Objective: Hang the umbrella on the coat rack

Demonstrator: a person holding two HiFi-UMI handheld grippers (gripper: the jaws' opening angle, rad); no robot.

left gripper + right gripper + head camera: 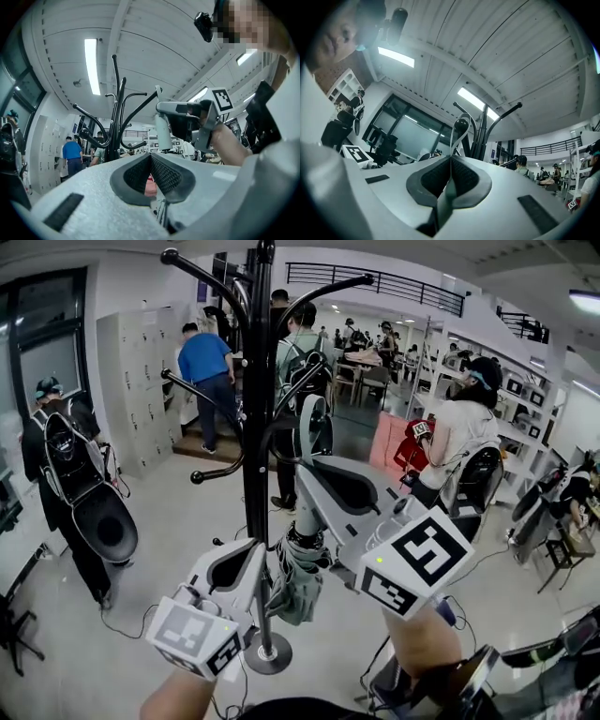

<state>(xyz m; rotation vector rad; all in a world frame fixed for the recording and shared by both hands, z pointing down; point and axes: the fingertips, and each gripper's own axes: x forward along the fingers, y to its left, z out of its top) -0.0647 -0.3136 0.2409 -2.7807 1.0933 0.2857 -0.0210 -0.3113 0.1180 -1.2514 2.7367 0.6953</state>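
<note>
Right gripper [451,159], clamping the strap [451,140] of the umbrella [295,577] mid-frame, must next loop it over a hook [461,125] on the coat rack [258,381]; left gripper [151,154] closed.

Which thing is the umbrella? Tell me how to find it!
Find the tall black coat rack standing on the pale floor, then look low beside its pole. The umbrella is the folded grey-green bundle there; it is the only soft, crumpled cloth thing, and its pale strap is pinched in the right gripper.

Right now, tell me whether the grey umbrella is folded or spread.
Folded: the grey fabric umbrella hangs as a narrow bunched bundle beside the black metal coat rack, canopy collapsed.
</note>
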